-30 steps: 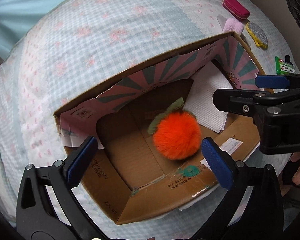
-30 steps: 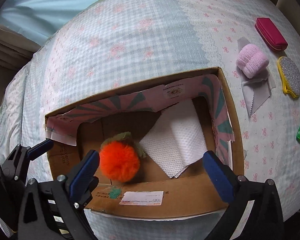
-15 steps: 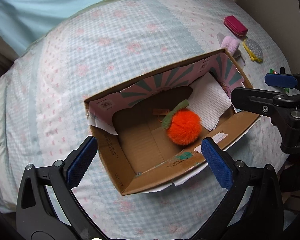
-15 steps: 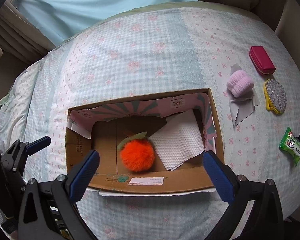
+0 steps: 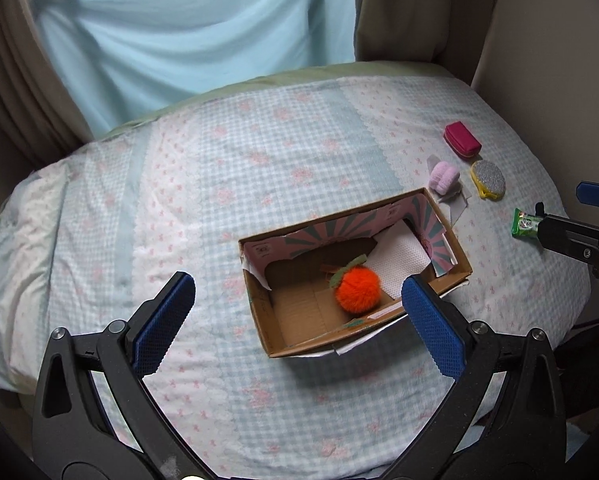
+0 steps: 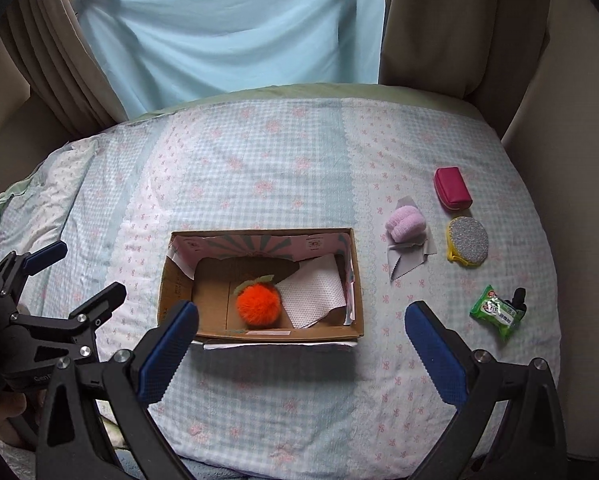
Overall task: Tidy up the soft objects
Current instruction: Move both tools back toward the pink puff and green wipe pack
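An open cardboard box lies on the bed. Inside it sit a fluffy orange ball with a green leaf and a white paper towel. To the box's right lie a pink fuzzy roll on a grey cloth. My left gripper is open and empty, held high above the bed near the box. My right gripper is open and empty, above the box's near edge.
A magenta pouch, a yellow-rimmed grey scrubber, a green packet and a small black bottle lie at the bed's right. Blue curtain hangs behind. A wall stands at right.
Both grippers have pulled up and back from the box, so the whole bed and curtain now show. The orange ball stays in the box. Both stay open.
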The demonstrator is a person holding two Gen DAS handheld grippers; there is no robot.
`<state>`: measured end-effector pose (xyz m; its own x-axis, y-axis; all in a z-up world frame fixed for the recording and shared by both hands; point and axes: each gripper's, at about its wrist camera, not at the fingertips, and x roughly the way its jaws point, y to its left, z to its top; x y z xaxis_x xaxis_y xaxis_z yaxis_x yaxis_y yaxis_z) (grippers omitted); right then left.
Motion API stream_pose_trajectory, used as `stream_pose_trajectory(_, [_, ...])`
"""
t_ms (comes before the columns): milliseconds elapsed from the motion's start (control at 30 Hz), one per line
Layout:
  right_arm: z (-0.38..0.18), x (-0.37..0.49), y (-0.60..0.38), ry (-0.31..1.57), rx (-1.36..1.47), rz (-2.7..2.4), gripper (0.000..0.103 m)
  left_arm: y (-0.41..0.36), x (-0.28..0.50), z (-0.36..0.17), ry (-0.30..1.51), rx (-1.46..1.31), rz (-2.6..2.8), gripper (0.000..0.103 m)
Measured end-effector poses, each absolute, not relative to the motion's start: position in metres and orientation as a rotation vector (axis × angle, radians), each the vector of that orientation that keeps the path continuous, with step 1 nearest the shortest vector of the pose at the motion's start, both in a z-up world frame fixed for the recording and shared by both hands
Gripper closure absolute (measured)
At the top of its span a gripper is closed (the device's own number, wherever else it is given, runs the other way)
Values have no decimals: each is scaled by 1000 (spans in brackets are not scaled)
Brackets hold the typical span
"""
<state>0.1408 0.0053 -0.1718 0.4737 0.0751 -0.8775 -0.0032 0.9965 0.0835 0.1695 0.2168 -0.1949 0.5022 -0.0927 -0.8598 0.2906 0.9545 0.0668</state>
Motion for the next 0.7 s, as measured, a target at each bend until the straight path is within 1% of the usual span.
stream_pose_trajectory(133, [-150,122,-18,1017,79,4,0,211,159,-168,971,183,-217,0])
stream_pose_trajectory(300, [-136,102,-60,979,96,-27,0,180,152,-150,927,199,-234,0])
stream_pose_trajectory(467, [-130,90,-121,950,59,-13,0,131,149,-139,897,190,-241,0])
stream_pose_trajectory(700, [-139,89,-216,915,-14,93,0,49,152,-134,885,98,-204,0])
